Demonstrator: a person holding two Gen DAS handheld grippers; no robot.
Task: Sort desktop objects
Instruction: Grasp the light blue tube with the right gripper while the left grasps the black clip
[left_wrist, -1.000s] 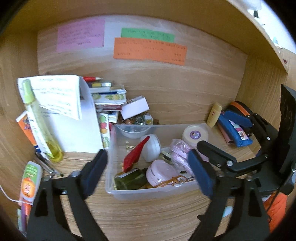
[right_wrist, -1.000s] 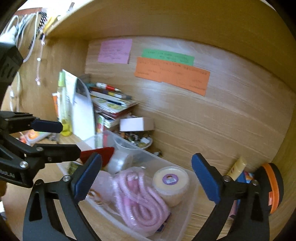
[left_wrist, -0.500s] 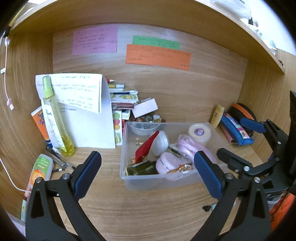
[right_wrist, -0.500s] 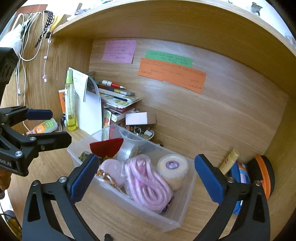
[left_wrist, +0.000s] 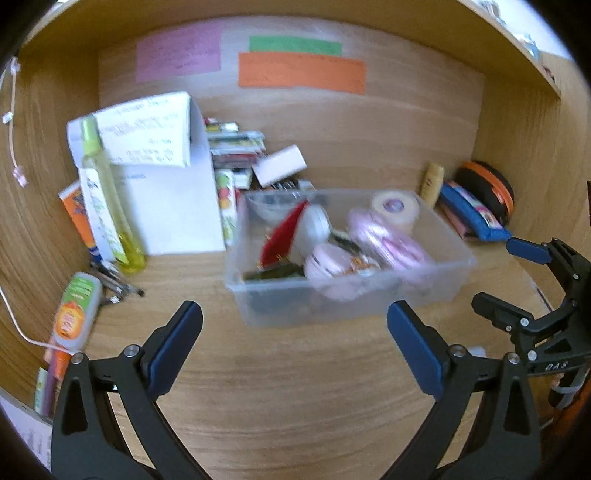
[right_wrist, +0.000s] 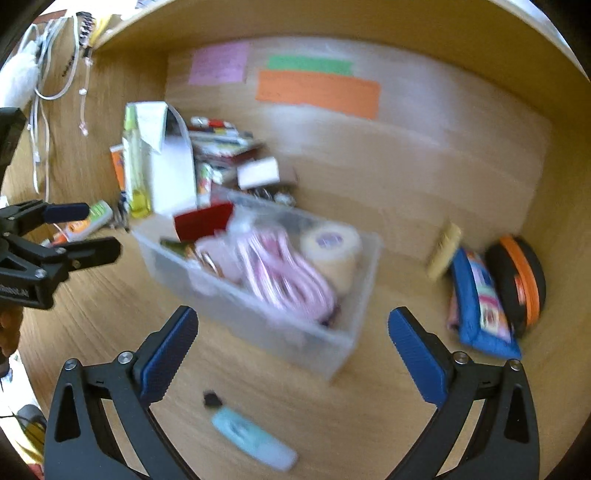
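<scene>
Wooden desk (left_wrist: 295, 387), cluttered clear bin (left_wrist: 332, 306), bottle (left_wrist: 107, 206) left, pouch (right_wrist: 480, 306) right, both grippers' fingers apart, empty

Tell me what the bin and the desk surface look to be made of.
Bin: likely clear, slightly frosted plastic; its contents show through the walls.
Desk surface: wood or wood-look laminate, matte; grain lines run across it, and which of the two cannot be told.

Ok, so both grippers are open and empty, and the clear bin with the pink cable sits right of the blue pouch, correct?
One thing is off: the clear bin with the pink cable sits left of the blue pouch, not right of it, as the right wrist view shows. The rest holds: the left gripper and right gripper are both open and empty.
</scene>
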